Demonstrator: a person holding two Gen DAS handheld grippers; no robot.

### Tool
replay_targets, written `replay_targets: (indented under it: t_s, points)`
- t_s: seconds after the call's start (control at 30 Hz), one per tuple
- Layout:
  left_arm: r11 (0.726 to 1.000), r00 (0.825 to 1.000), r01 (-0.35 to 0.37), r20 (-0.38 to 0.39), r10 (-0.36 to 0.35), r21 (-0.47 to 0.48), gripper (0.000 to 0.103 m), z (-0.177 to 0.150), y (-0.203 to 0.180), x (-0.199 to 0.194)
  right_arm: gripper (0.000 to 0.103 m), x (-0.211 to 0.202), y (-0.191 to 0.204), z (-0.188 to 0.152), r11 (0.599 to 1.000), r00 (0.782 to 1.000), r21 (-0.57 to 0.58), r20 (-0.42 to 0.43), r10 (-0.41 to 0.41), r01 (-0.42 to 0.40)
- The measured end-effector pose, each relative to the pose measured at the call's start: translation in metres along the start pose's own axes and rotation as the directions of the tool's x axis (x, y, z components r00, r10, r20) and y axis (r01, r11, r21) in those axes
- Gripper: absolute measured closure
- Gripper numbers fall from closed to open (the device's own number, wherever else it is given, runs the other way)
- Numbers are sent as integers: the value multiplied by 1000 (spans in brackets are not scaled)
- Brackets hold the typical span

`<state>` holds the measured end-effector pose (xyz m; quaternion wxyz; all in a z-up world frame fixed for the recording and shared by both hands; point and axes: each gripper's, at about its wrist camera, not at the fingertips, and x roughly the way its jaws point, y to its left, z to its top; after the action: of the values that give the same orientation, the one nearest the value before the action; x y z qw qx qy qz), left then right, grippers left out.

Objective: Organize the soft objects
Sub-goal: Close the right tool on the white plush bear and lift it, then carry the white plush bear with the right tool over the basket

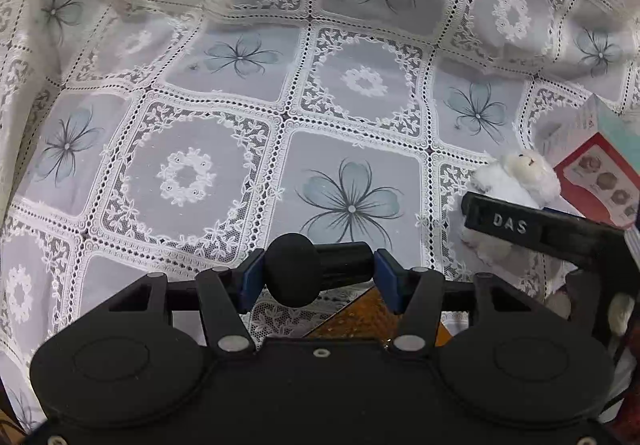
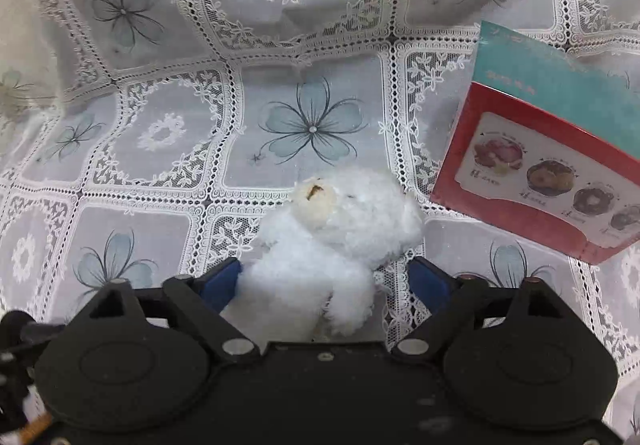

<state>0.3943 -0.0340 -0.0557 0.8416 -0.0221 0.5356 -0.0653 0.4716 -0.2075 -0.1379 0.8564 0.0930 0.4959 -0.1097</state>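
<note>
My left gripper [image 1: 318, 277] is shut on a black foam dumbbell [image 1: 294, 269], held crosswise above the lace tablecloth [image 1: 224, 93]. A white plush bear [image 2: 332, 237] lies on the cloth between my right gripper's blue pads [image 2: 218, 283]. My right gripper [image 2: 326, 281] is open around the bear's body; the left pad touches the fur and the right pad stands apart. The bear [image 1: 516, 173] and the right gripper's black finger [image 1: 512, 223] also show at the right of the left wrist view.
A red and teal donut box [image 2: 560, 161] lies on the cloth just right of the bear, and shows in the left wrist view [image 1: 604, 173]. An orange patterned surface [image 1: 360, 319] shows under the left gripper. The cloth rises in folds at the back.
</note>
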Motion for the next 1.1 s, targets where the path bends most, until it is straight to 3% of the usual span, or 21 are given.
replay_targets:
  t_s: [0.03,0.1,0.27,0.3,0.77,1.1]
  points:
    - [1000,1000,-3,-5,3,5,49,2,-1,-1,24,-1,1,3,1000,1000,11,-7,-6,6]
    - [1000,1000,0,-15,0,10,49,4,-1,-2,48,-1,2,10,999,1000,32,-14,-9,9]
    - [1000,1000,-8,-25,9,22,49,9,-6,-9,61,-16,-6,20,998,1000,54,-7,26,-26]
    - [1000,1000,-5,-26,6,24,49,10,-7,-11,76,-26,-10,21,998,1000,55,8,30,-30]
    - [999,998,4,-68,-1,46,49,8,-24,-34,77,-96,-57,19,985,992,114,7,126,-126]
    - [996,989,10,-147,3,91,49,-7,-30,-39,77,-121,-83,-10,979,986,150,-66,151,-140]
